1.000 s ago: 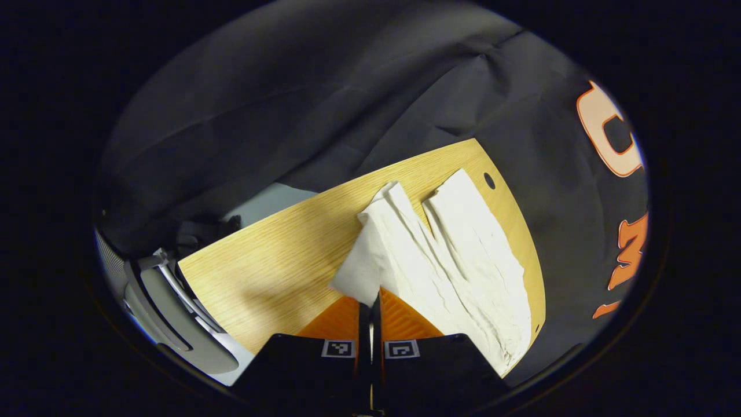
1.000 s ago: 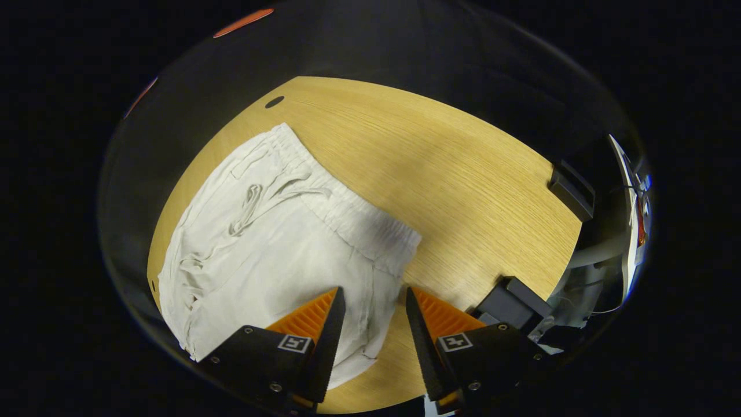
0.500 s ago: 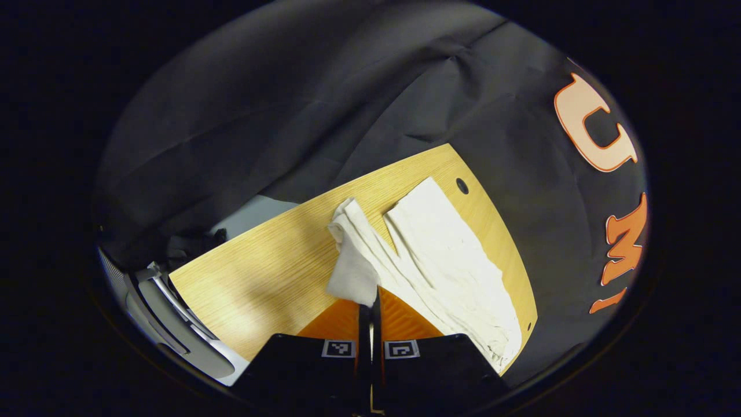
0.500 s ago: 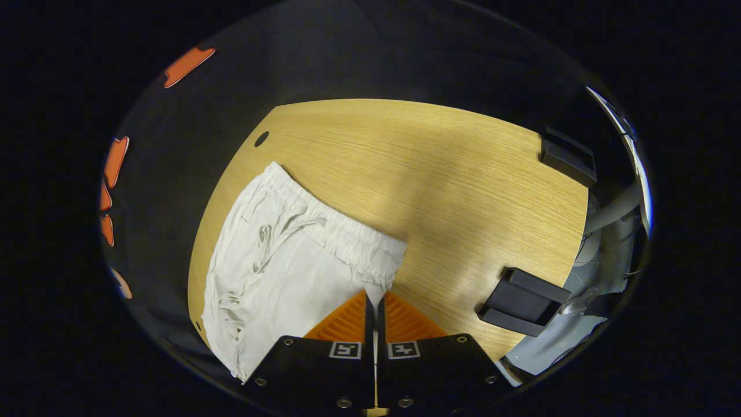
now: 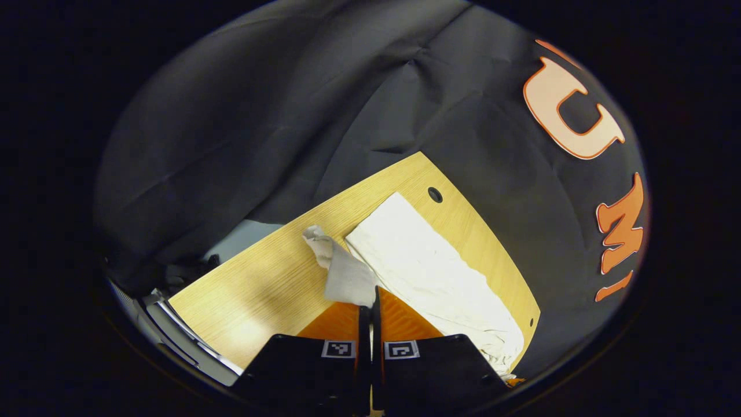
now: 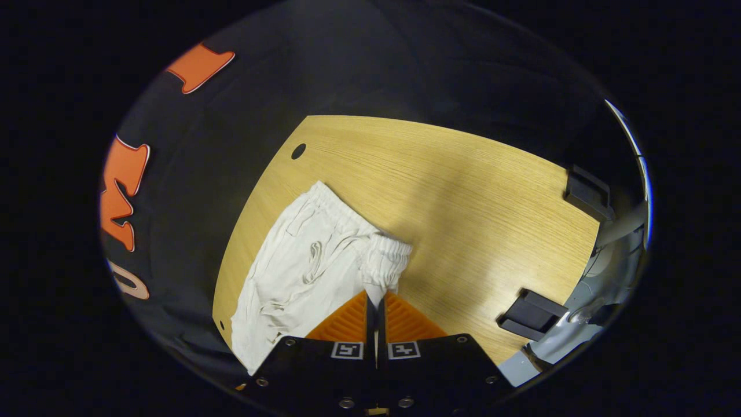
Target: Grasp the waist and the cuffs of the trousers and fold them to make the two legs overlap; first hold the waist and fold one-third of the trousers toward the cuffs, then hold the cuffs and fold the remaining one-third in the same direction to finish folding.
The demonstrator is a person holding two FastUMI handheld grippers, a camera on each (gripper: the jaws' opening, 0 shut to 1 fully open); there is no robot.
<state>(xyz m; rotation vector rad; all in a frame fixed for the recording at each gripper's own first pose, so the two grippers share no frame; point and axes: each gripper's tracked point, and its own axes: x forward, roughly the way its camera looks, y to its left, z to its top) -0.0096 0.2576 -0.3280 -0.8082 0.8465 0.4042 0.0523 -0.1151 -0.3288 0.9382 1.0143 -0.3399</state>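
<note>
We see bare counter (image 6: 463,197) open to the right of the trousers (image 6: 301,266) in the right gripper view, wide enough to pass. Two black blocks (image 6: 529,315) (image 6: 587,191) sit at its right edge. The booth's cloth wall (image 5: 289,116) hangs close behind the counter's far edge (image 5: 370,179), limiting reach there.
</note>
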